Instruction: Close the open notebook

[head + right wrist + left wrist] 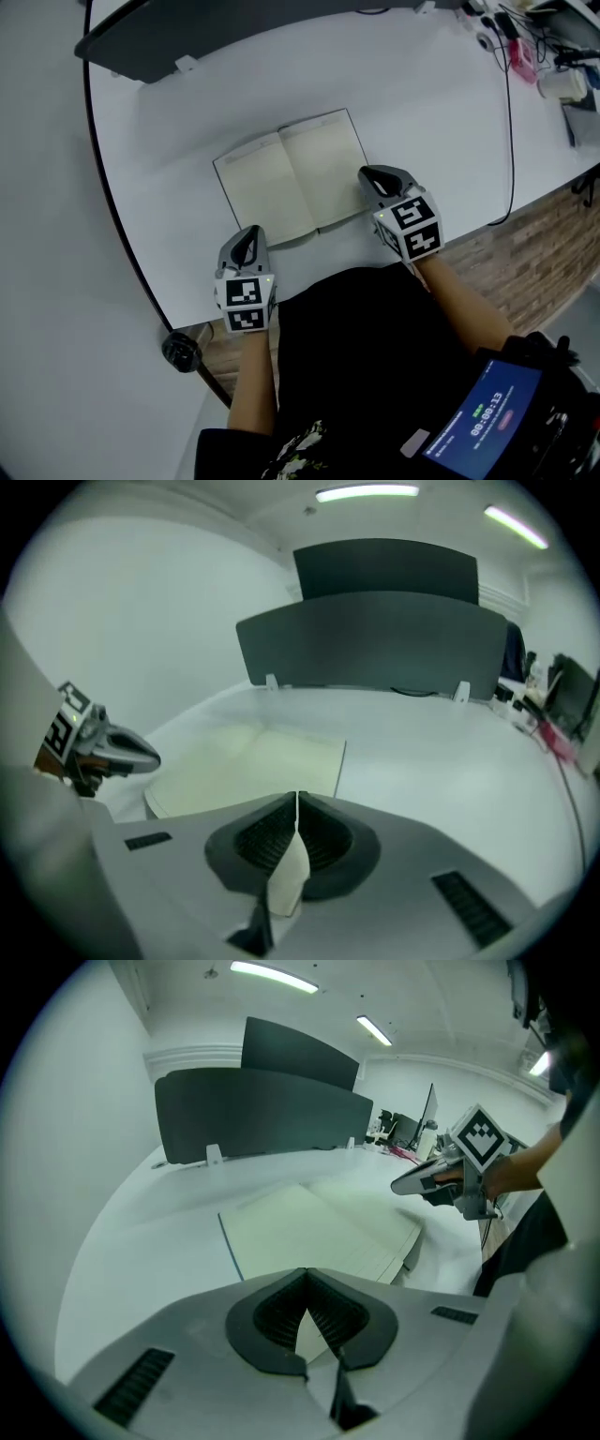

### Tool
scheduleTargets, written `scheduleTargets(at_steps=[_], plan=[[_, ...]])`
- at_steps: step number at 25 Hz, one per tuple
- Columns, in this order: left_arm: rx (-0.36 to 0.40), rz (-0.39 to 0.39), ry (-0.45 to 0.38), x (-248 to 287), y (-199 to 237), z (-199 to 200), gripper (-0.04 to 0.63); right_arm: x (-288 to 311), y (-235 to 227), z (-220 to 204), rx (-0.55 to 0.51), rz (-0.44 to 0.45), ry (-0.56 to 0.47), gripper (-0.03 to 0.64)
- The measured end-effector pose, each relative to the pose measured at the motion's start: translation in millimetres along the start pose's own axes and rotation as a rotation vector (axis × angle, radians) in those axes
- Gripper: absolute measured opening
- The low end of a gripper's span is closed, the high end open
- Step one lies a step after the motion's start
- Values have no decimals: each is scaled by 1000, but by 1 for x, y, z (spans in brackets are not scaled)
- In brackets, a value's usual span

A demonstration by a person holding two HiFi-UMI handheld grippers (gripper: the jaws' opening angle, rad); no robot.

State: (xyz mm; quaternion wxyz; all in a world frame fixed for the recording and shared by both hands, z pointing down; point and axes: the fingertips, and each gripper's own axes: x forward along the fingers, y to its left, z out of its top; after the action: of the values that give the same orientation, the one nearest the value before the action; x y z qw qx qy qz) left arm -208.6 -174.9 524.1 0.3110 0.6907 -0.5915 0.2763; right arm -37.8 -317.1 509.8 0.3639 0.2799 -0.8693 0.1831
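Left gripper (247, 242) stood just off the near-left corner of the notebook (291, 178), fingers closed on nothing. The notebook lay open and flat on the tabletop (422, 103). Right gripper (373, 178) was at the notebook's right edge, fingers closed and empty. Risk: closed fingers pushing that edge could slide the notebook or crease a single page instead of lifting the cover.

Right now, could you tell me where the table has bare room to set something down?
Bare: the broad stretch between the notebook and the dark divider, and right of the notebook up to the black cable. Crowded: the far right corner's clutter.
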Motion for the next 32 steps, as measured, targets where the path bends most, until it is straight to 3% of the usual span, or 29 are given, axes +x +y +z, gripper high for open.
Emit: scheduleTargets(at_steps=[3, 4, 5, 18, 32], plan=[[14, -16, 52, 2, -1, -11, 6, 6, 2, -10, -26, 17, 52, 79], [13, -18, 60, 1, -1, -14, 6, 7, 5, -11, -6, 34, 60, 190], [9, -19, 64, 0, -1, -16, 6, 9, 7, -12, 11, 46, 68, 232], [-7, -31, 65, -3, 0, -20, 6, 16, 29, -12, 8, 97, 103, 239], [-73, -29, 32, 2, -5, -18, 6, 30, 129, 23, -29, 395, 43, 201]])
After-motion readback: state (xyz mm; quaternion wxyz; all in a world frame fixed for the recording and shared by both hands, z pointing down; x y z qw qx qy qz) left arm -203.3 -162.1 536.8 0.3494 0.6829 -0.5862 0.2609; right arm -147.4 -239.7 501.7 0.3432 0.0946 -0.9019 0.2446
